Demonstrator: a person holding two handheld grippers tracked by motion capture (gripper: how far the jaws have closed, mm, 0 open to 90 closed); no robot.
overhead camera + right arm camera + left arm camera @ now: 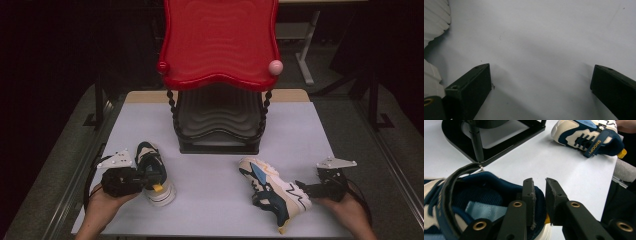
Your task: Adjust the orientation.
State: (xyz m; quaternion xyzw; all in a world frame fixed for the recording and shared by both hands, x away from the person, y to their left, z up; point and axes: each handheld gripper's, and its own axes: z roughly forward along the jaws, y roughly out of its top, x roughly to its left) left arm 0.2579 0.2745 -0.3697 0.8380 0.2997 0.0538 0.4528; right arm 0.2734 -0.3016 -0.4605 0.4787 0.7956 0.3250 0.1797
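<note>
Near the bench's (210,205) left edge, my left gripper (539,192) is clamped on the heel collar of the left shoe (152,172): one finger (529,195) sits inside the collar, the other outside against the heel. Near the right edge, my right gripper (540,82) holds nothing, jaws wide apart over bare bench, the right shoe's (272,192) sole just beside them. Farther back stands the red shoe rack (218,45).

Right gripper (540,87) fingers wide apart over white table (544,37).
</note>
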